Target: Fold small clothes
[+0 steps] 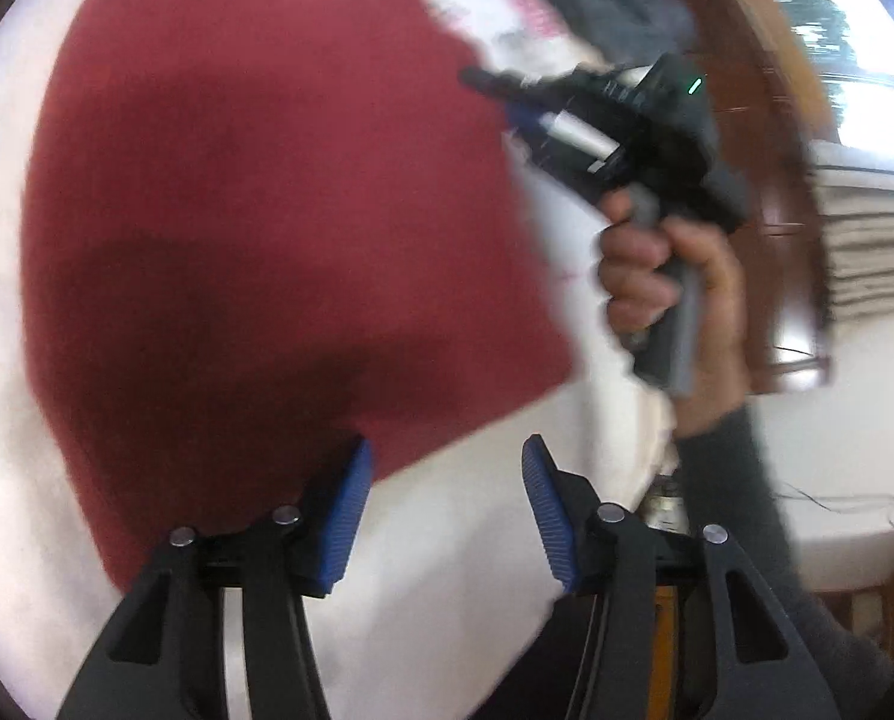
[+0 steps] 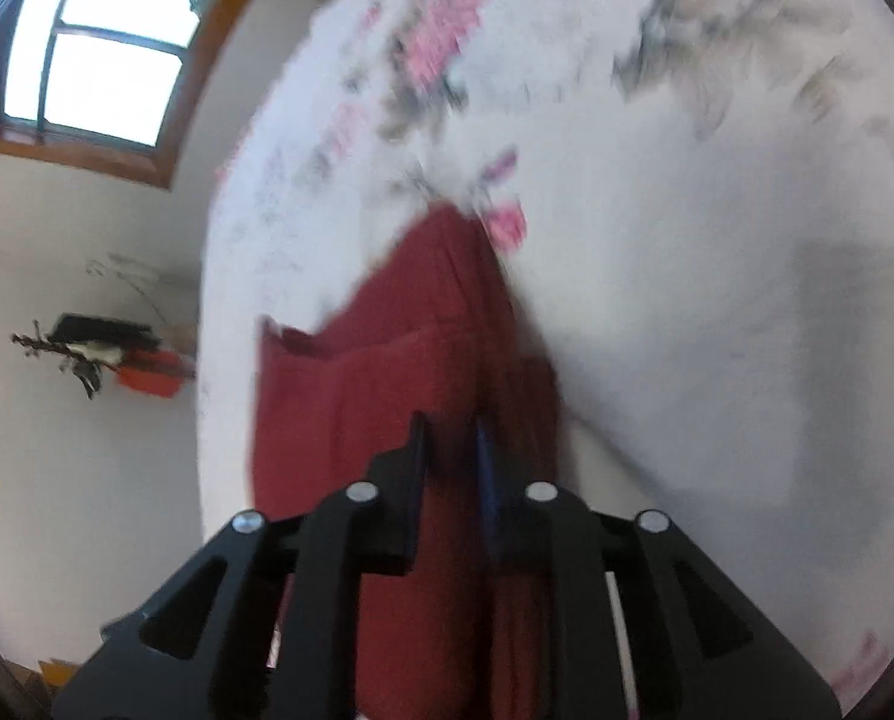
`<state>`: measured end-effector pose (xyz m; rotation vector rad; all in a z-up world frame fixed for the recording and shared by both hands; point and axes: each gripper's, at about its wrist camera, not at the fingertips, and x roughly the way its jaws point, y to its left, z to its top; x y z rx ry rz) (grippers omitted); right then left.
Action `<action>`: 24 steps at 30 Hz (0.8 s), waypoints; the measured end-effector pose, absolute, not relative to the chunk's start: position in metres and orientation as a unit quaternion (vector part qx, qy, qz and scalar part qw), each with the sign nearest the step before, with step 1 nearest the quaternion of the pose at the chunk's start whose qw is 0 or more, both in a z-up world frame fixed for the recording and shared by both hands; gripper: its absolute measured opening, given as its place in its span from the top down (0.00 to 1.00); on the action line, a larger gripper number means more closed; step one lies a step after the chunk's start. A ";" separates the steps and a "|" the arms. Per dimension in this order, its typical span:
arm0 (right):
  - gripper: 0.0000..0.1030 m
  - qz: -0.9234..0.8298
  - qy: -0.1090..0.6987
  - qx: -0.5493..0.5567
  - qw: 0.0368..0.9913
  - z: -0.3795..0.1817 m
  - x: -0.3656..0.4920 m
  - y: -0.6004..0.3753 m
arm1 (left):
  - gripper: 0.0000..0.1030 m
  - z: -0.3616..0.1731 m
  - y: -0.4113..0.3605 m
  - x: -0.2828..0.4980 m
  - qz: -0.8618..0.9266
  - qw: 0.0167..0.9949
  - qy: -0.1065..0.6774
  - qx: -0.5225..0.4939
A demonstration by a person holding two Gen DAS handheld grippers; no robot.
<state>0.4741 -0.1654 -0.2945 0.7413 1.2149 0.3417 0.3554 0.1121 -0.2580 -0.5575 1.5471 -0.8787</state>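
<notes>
A dark red garment (image 1: 279,228) spreads over the white bed sheet and fills most of the left wrist view. My left gripper (image 1: 445,480) is open just above the garment's near edge, its blue pads (image 1: 348,516) wide apart with nothing between them. A hand (image 1: 657,276) holds the right gripper (image 1: 621,132) at the garment's far right edge. In the right wrist view, my right gripper (image 2: 450,450) is shut on a fold of the red garment (image 2: 387,360), which bunches between the narrow fingers. Both views are blurred by motion.
The bed sheet (image 2: 657,240) is white with a pink and grey flower print. A wood-framed window (image 2: 99,60) and a white wall stand beside the bed. Stacked folded linen (image 1: 867,240) lies at the right. A dark sleeve (image 1: 747,510) reaches in from the lower right.
</notes>
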 end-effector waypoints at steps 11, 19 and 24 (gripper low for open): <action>0.99 0.212 0.604 0.264 0.721 -0.299 0.412 -0.142 | 0.55 -0.275 0.151 0.429 -0.289 0.653 0.670 -0.200; 1.00 0.250 0.616 0.276 0.694 -0.305 0.349 -0.144 | 0.51 -0.248 0.140 0.401 -0.319 0.672 0.650 -0.154; 0.82 0.274 0.600 0.306 0.686 -0.283 0.348 -0.150 | 0.42 -0.243 0.164 0.394 -0.325 0.670 0.634 -0.209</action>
